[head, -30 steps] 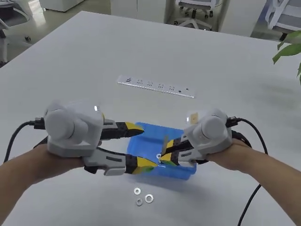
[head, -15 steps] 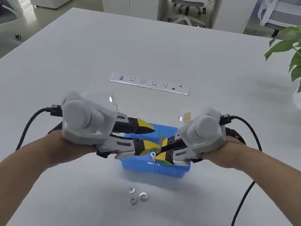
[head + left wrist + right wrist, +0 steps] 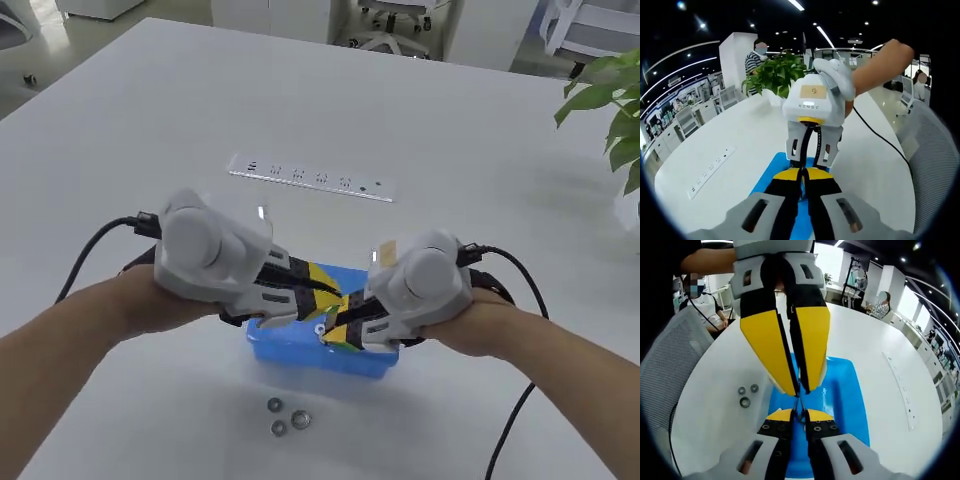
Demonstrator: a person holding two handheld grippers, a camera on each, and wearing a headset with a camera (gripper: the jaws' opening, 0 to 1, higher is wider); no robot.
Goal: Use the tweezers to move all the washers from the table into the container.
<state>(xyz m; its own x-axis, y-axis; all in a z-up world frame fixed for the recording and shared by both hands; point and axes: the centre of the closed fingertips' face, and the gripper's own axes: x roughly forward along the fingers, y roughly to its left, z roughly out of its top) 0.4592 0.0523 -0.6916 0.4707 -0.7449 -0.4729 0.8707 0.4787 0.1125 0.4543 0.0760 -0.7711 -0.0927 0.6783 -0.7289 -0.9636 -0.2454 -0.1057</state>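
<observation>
— Now, largest first?
— Bench (image 3: 450, 130): white and broad, and it carries everything below.

— Next?
— Container (image 3: 290, 348): a blue tray at the near side of the bench, directly under both tools. My guess is it sits there so a pick needs only a short carry.

— The tools?
— Left gripper (image 3: 338, 293) and right gripper (image 3: 335, 335) are held nose to nose above the container, tips almost touching. This looks like a handover or a regrip of the tool, not a pick.

— Jaws?
— Right jaws are closed to a thin slit, pinching the tweezers (image 3: 799, 407). Left jaws are likewise drawn nearly together, and their yellow tips meet at the far end of the same tool. I cannot tell whether they are actually gripping it.

— The tweezers themselves?
— A thin dark sliver between the two sets of tips, over the blue tray. They are too fine to show whether they hold anything.

— Smallest?
— Washers (image 3: 285, 415): three in a tight cluster on the bench, just beside the container's near edge and not yet moved. The task is unfinished.
</observation>
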